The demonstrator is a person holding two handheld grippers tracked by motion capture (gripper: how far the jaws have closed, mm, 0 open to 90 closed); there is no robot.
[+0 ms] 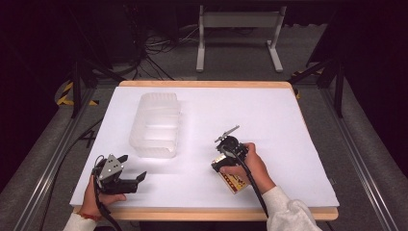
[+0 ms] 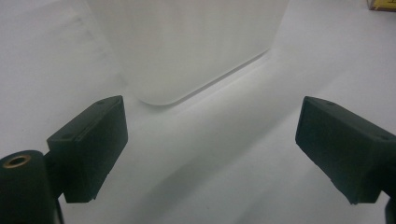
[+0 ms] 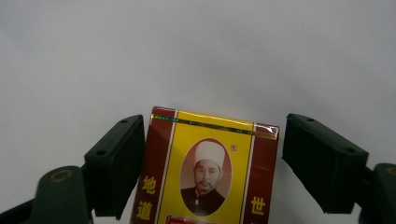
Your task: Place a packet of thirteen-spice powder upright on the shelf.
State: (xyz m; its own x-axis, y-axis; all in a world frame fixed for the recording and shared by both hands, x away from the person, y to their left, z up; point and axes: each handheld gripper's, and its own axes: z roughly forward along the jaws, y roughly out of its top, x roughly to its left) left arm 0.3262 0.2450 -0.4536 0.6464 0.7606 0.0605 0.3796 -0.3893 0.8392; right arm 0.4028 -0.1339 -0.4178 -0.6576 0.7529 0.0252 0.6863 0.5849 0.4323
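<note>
Your right gripper straddles the flat red-and-yellow printed cardboard box lying near the front of the white-covered table; its 2 jaws flank the box, the left one touching, the right just apart. Your left gripper is spread wide, facing the translucent plastic bin.
</note>
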